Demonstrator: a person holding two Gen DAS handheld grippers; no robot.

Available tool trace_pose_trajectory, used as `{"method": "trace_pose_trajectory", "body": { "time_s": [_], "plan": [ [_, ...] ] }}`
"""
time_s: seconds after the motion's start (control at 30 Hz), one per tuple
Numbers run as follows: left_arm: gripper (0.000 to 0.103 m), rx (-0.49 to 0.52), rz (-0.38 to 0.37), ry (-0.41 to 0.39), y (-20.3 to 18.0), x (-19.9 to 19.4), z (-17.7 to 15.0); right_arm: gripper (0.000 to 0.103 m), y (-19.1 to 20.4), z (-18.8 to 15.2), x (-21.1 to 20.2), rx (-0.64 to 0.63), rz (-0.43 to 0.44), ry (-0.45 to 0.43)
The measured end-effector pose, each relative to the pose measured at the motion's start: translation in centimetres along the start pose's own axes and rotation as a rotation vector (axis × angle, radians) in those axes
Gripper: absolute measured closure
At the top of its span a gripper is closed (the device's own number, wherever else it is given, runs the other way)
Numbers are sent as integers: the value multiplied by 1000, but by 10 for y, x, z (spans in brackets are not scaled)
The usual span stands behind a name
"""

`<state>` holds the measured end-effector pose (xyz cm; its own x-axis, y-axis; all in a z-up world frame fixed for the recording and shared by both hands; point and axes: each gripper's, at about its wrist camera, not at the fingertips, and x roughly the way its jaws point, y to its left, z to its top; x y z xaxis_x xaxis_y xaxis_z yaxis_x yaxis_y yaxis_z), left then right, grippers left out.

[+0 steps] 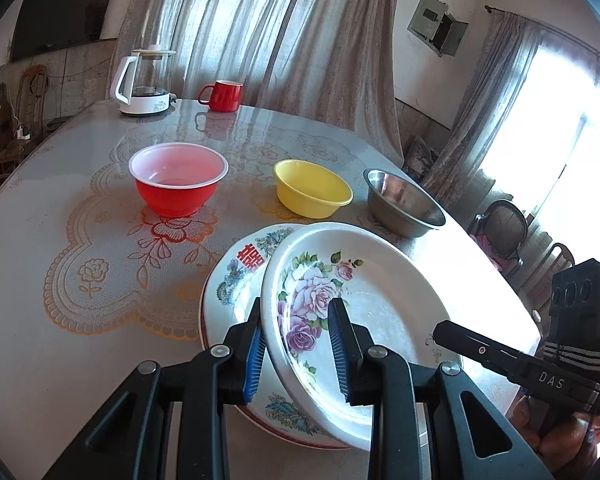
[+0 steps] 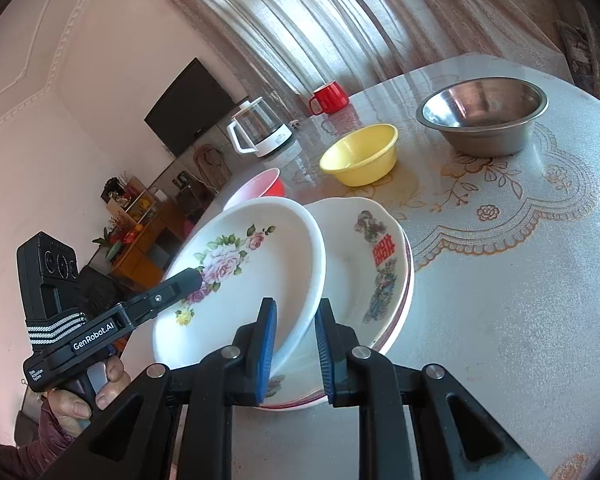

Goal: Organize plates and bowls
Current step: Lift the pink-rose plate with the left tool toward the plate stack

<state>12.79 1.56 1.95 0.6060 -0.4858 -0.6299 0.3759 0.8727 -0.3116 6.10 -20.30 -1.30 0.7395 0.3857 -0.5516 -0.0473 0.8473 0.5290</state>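
A white rose-patterned plate lies tilted on a stack of plates with a red character. My left gripper is open, its fingers straddling the rose plate's near rim. My right gripper is open too, its fingers straddling the opposite rim of the rose plate, above the stack. Behind stand a red bowl, a yellow bowl and a steel bowl. The right wrist view shows them too: yellow bowl, steel bowl, and the red bowl partly hidden.
A white kettle and a red mug stand at the table's far edge. The round table has a lace-pattern cover. Chairs stand to the right of it.
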Motion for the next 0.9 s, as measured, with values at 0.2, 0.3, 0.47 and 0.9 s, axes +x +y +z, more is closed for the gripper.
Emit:
{"method": "trace_pose_trajectory", "body": {
  "time_s": [0.2, 0.3, 0.47, 0.9],
  "plan": [
    [73, -13, 25, 44, 3, 18, -5, 84, -10, 1, 3, 30, -40, -6],
    [73, -18, 28, 39, 5, 17, -4, 84, -11, 2, 5, 25, -54, -7],
    [73, -9, 2, 7, 3, 7, -1, 84, -11, 3, 9, 19, -61, -10],
    [73, -53, 4, 4, 12, 7, 2, 82, -4, 5, 19, -20, -117, 1]
  ]
}}
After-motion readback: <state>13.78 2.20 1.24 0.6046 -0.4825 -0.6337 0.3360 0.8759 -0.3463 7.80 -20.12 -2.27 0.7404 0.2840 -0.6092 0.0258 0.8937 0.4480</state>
